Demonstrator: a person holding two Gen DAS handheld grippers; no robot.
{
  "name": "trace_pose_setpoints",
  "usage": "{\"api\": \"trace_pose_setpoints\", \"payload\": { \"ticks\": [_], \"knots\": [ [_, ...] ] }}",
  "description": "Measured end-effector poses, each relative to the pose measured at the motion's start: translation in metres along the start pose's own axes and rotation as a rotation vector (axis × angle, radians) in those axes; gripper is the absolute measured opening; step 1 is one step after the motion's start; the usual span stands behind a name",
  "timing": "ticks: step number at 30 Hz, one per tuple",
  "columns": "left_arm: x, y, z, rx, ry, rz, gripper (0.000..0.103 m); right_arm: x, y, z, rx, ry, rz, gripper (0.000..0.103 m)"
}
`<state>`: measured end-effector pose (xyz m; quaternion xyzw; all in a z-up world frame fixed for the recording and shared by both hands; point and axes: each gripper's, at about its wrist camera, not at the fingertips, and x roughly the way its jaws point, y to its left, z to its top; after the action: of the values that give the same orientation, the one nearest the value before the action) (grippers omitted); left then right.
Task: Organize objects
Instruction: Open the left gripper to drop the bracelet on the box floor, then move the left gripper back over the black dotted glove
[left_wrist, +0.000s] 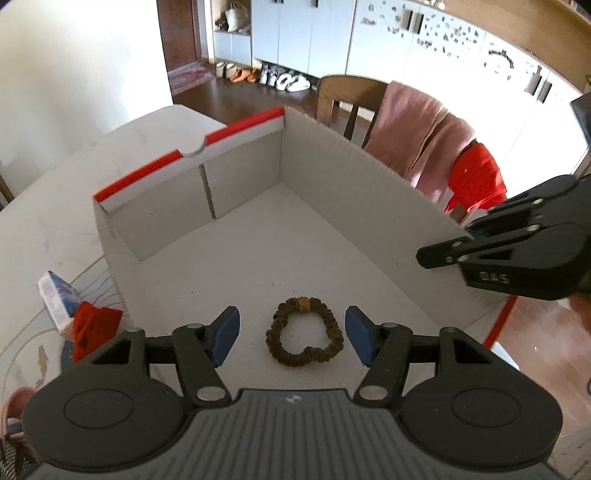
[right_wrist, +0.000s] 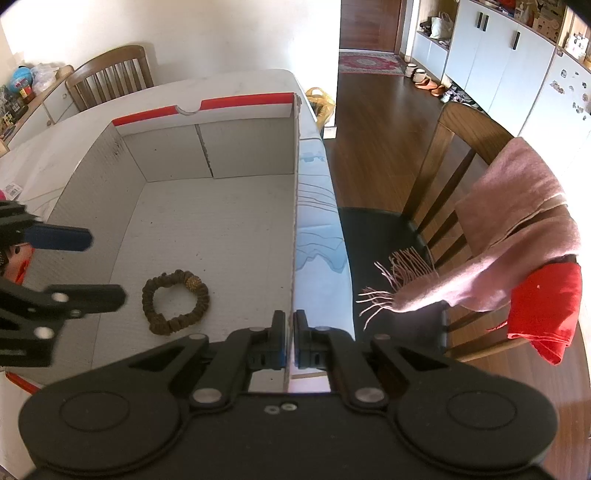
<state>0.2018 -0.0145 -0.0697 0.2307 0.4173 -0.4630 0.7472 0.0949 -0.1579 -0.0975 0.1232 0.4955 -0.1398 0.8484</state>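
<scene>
- Trouble seemed likeliest at the box wall (right_wrist: 295, 206): the right gripper (right_wrist: 290, 341) pinched that thin cardboard edge, and a tug or twist could have tipped or slid the box (left_wrist: 369, 177) on the table (left_wrist: 55, 206).
- The left gripper (left_wrist: 291, 338) hung above the box floor with its jaws spread wide and nothing between them.
- The hair tie (left_wrist: 304, 332) lay flat on the floor inside the box, centred between the blue pads (left_wrist: 225, 338), apart from both.
- A careless descent might have nudged it aside.
</scene>
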Motion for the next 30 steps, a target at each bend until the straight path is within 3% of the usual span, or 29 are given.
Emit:
{"api": "trace_pose_setpoints", "payload": {
  "ticks": [13,24,30],
  "knots": [
    [-0.058,0.024,-0.027,-0.109,-0.085,0.003,0.066,-0.004,0.002,0.002,0.0,-0.004,-0.013,0.003],
    [-0.107,0.085,-0.079,-0.275,-0.152,0.148,0.083,-0.004,0.006,0.005,-0.002,0.0,-0.035,0.003],
    [-0.128,0.125,-0.114,-0.364,-0.156,0.221,0.085,-0.002,0.007,0.007,-0.006,0.003,-0.044,0.002]
  ]
}}
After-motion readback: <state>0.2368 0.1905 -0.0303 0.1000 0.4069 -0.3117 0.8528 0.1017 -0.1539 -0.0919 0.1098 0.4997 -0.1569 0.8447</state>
